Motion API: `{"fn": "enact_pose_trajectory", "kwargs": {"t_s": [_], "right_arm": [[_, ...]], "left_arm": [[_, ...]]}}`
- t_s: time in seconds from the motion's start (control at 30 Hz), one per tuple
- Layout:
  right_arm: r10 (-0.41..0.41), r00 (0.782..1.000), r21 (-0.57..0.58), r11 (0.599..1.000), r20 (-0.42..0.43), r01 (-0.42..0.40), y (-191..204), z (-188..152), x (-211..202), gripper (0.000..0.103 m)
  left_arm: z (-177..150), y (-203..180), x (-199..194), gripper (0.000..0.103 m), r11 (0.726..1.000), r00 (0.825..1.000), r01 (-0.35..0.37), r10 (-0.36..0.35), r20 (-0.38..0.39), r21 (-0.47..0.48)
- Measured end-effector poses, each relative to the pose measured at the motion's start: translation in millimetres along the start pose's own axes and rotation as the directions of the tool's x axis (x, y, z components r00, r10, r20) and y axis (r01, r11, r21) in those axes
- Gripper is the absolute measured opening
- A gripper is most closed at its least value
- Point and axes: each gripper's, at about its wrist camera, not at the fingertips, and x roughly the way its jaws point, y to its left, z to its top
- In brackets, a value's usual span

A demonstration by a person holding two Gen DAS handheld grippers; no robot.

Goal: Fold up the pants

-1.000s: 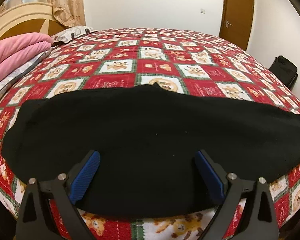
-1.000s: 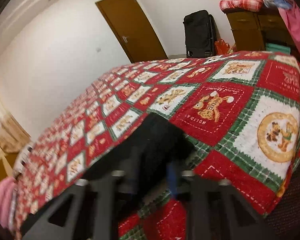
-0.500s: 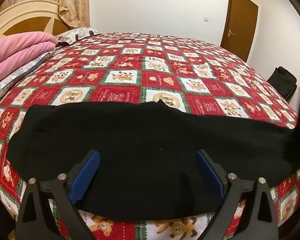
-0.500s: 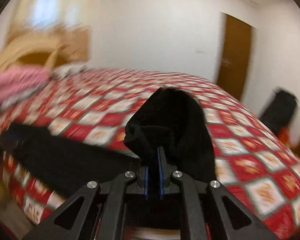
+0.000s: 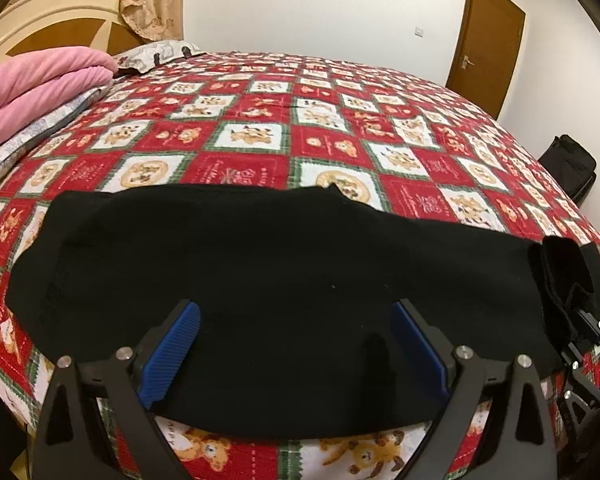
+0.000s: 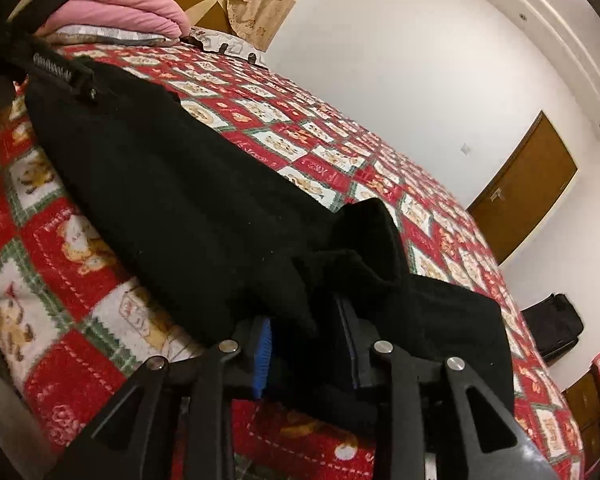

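Observation:
Black pants (image 5: 260,264) lie flat across the near edge of the bed, spread left to right. My left gripper (image 5: 296,344) is open, its blue pads (image 5: 172,348) wide apart just above the pants' near middle, holding nothing. My right gripper (image 6: 308,344) has the pants' leg end (image 6: 364,248) bunched between its partly parted jaws, folded back over the rest of the pants (image 6: 160,176). It shows at the right edge of the left wrist view (image 5: 580,320). The left gripper's frame shows at the top left of the right wrist view (image 6: 60,72).
The bed has a red, white and green bear quilt (image 5: 340,128). Pink folded blankets (image 5: 32,88) and a pillow (image 5: 156,52) lie by the headboard. A brown door (image 5: 488,40) and a black bag (image 5: 568,164) stand beyond the bed.
My right gripper has carried the leg end leftward and lowered it onto the pants near the left gripper, and its jaws have parted somewhat. The left gripper stays open over the pants.

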Motion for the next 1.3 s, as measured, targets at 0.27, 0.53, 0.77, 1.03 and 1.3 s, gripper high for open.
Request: {"fn": "enact_pose_trajectory", "kwargs": {"t_s": [0.27, 0.53, 0.77, 1.03, 1.3], "right_arm": [[0.375, 0.918, 0.238, 0.887, 0.132, -0.396, -40, 6, -46, 0.057], [0.354, 0.922, 0.622, 0.689, 0.159, -0.372, -120, -13, -20, 0.028], [0.562, 0.82, 0.655, 0.579, 0.112, -0.486, -69, 1, 34, 0.031], [0.523, 0.81, 0.656, 0.517, 0.267, -0.55, -124, -15, -27, 0.031], [0.293, 0.956, 0.673, 0.706, 0.005, -0.22, -175, -57, -26, 0.031]], "left_arm": [[0, -8, -2, 0.099, 1.0, 1.0, 0.005, -0.005, 0.002, 0.018], [0, -13, -9, 0.099, 0.999, 1.0, 0.02, -0.021, 0.021, 0.035], [-1, -22, -10, 0.099, 0.998, 0.999, 0.033, -0.034, 0.008, 0.052], [-2, -43, -14, 0.099, 0.991, 0.997, 0.074, -0.077, 0.018, 0.108], [6, -114, -23, 0.099, 0.946, 0.98, 0.172, -0.193, 0.051, 0.274]]}}
